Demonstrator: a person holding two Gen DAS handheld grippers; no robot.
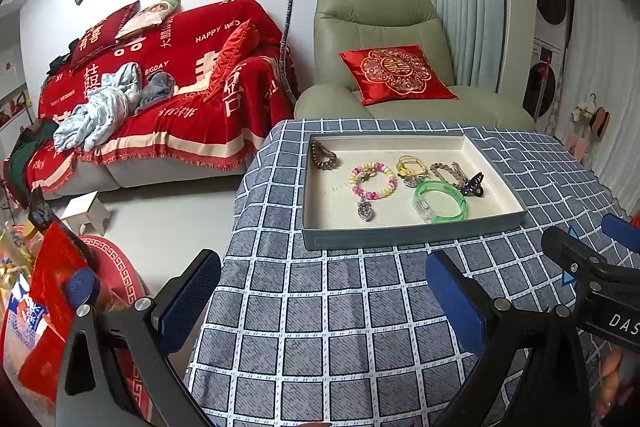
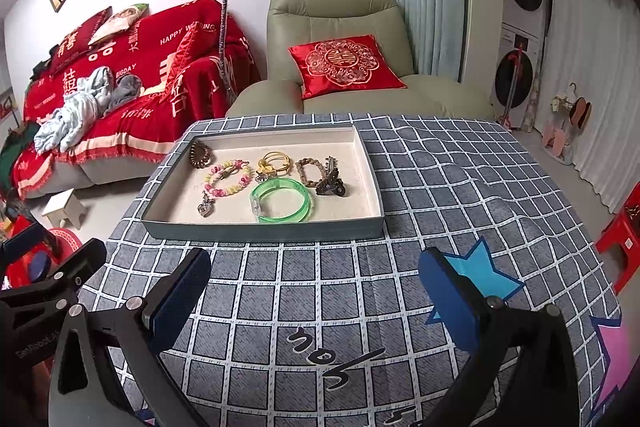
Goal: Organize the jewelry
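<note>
1. Left claw (image 1: pixel 324 303) and right claw (image 2: pixel 316 297): both wide, empty, hovering above desk (image 2: pixel 440 187), short of tray (image 2: pixel 264 230).
2. Jewelry sits inside tray; green bangle (image 2: pixel 282 201) touches hair clip (image 2: pixel 330 185).
3. Risk: tangled neighbours lifting together; smooth bangle slipping.

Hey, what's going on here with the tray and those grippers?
A person holds two grippers over a checked tablecloth. The left gripper and right gripper are both open and hold nothing. Ahead sits a shallow tray holding a green bangle, a beaded bracelet, a hair clip and other pieces. Nothing is being touched.
</note>
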